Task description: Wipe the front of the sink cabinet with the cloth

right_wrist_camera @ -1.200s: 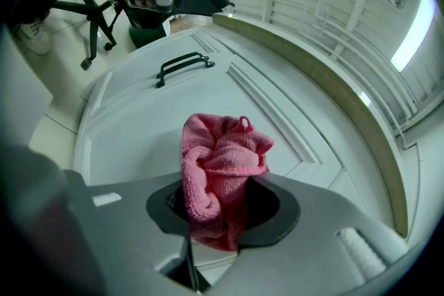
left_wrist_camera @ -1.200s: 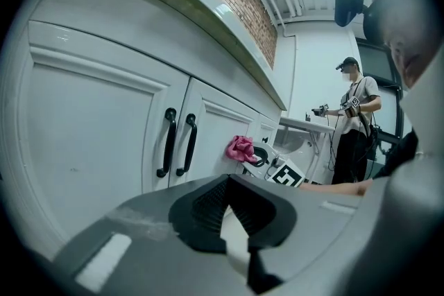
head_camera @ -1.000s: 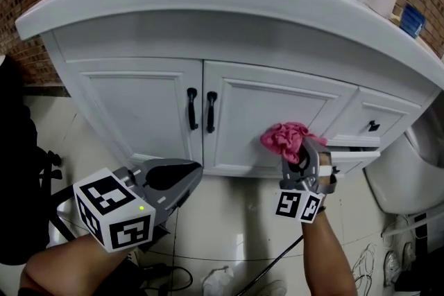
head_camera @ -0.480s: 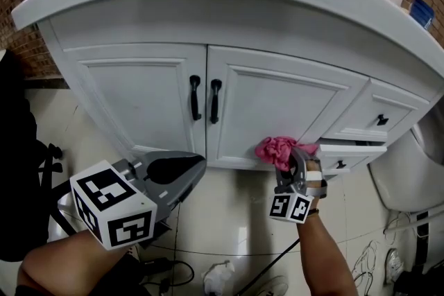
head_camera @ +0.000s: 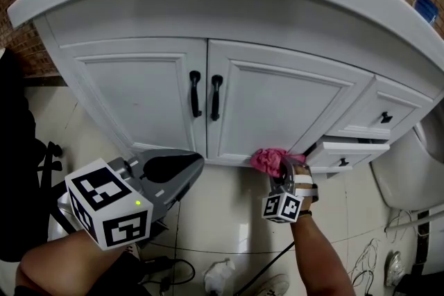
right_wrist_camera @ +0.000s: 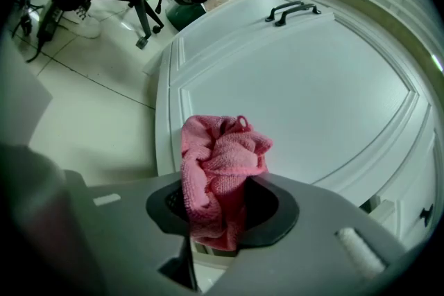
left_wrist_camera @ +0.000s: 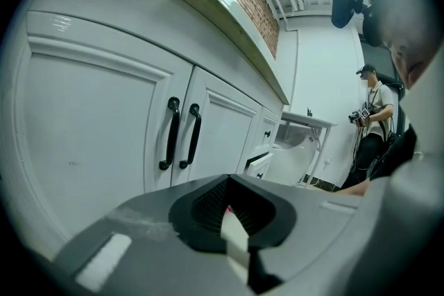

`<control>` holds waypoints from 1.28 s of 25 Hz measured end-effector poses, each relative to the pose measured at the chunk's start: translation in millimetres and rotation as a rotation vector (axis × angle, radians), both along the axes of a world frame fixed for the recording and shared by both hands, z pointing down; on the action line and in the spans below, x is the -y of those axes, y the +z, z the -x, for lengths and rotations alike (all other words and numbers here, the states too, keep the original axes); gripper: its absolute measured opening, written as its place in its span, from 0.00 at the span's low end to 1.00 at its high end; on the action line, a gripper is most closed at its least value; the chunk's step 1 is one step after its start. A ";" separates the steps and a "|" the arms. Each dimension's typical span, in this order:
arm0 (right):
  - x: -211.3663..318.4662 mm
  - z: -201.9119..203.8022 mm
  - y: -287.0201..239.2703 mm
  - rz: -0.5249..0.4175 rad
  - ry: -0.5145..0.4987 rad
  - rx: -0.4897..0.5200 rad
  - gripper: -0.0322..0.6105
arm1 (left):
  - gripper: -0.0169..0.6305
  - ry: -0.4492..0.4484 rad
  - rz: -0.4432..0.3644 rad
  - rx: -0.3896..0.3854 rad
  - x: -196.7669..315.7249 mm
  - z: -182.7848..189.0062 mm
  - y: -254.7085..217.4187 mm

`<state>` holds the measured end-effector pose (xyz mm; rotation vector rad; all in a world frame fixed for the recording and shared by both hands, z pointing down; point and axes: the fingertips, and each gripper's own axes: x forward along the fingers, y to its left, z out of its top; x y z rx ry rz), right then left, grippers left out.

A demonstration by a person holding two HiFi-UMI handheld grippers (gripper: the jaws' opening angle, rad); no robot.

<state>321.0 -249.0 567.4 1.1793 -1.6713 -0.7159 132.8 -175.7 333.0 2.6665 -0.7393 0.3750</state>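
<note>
Now the cloth, clamped in right gripper jaws, has dropped to the door's bottom edge, perhaps finishing that pass; left gripper jaws together.

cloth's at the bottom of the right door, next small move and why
Probably slide the right gripper up the right door with the pink cloth pressed to it: the cloth sits at the door's bottom edge, so most of it lies above.
</note>
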 end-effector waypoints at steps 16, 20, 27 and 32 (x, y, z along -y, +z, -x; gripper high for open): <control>-0.7 -2.8 37.5 0.140 0.055 -0.020 0.25 | 0.03 -0.012 0.004 -0.016 -3.3 11.9 -5.2; 1.0 -4.8 38.8 0.188 0.092 -0.032 0.25 | 0.03 -0.013 -0.007 -0.033 -7.9 14.3 -11.9; -7.9 0.3 34.6 0.298 0.117 -0.014 0.25 | 0.03 -0.030 -0.028 -0.067 -16.1 27.8 -22.6; -30.0 21.3 3.5 0.272 0.077 0.050 0.26 | 0.03 -0.030 -0.043 -0.104 -24.0 43.4 -38.2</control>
